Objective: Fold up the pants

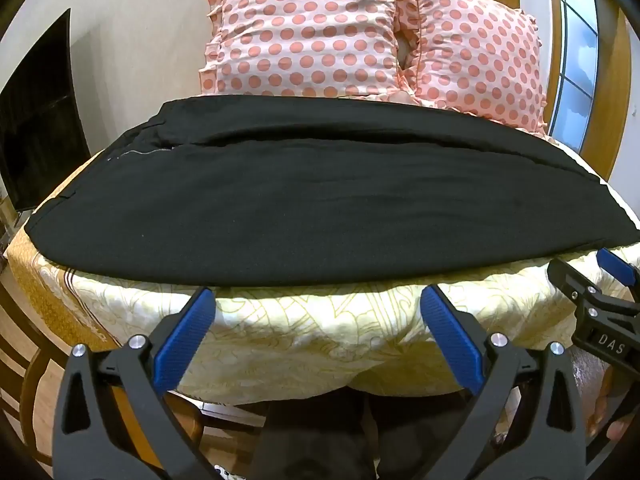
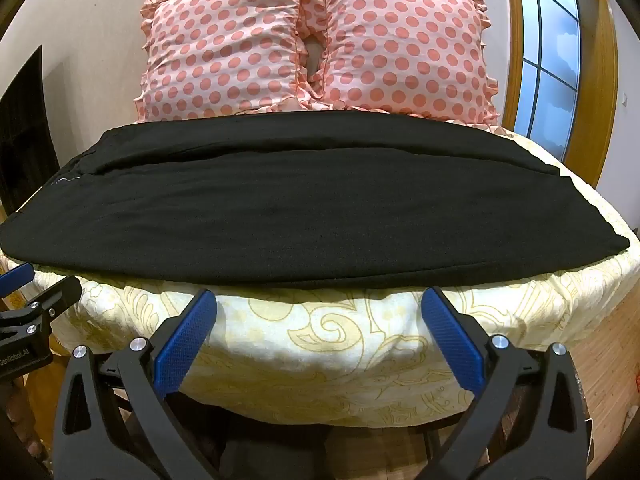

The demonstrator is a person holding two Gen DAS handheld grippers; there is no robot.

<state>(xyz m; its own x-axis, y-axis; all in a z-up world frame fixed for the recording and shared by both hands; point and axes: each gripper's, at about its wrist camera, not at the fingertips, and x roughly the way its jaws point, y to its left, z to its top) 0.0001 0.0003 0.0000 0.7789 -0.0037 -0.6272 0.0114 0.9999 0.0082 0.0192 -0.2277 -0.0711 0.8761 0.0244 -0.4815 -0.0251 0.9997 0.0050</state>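
Now: black pants flat across the bed.
Both my left claw and right claw gape empty; dotted pillows, window beyond.

Pants on bed — pillows behind

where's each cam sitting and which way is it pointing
Left wrist: on the left gripper, angled down across the bed at the black pants; its open blue fingers and the right gripper's tip show.
Right wrist: on the right gripper, same heading; its open fingers show, left gripper's tip at left edge.
Shared: pants, polka-dot pillows, window.
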